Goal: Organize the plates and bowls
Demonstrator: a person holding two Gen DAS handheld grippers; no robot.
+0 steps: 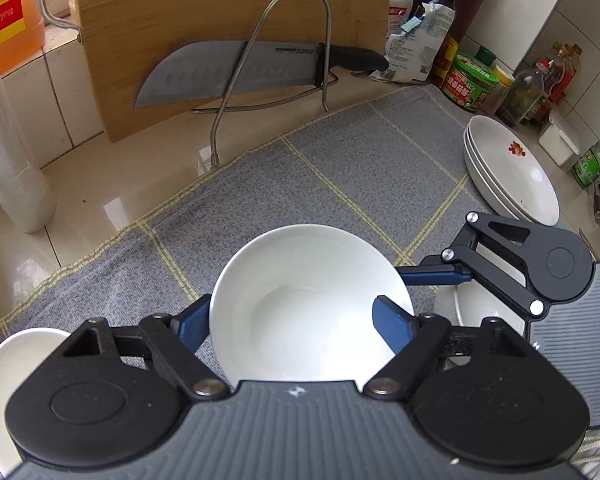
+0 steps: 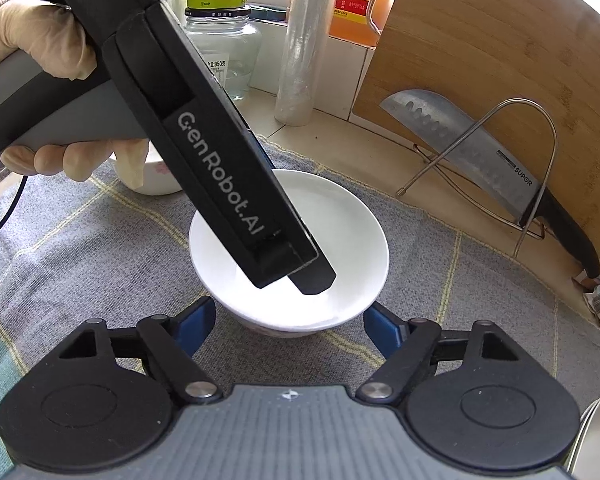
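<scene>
A white bowl [image 1: 300,296] [image 2: 340,216] sits on the grey checked cloth [image 1: 340,168]. My left gripper [image 1: 296,324] is open over it, one blue finger outside the left rim and one inside near the right rim. My right gripper [image 2: 290,324] is open just in front of the same bowl, its fingers apart on either side of the near wall. It shows in the left wrist view [image 1: 516,268] at the right. A stack of white plates [image 1: 512,172] with a red print lies at the far right. Another white dish [image 1: 0,376] is at the lower left.
A knife in a wire rack [image 1: 236,68] leans on a wooden cutting board [image 1: 220,8] at the back. Bottles and jars [image 1: 476,80] crowd the back right. A roll of film [image 2: 304,40], a glass jar [image 2: 224,40] and a small white bowl [image 2: 156,180] stand at the left.
</scene>
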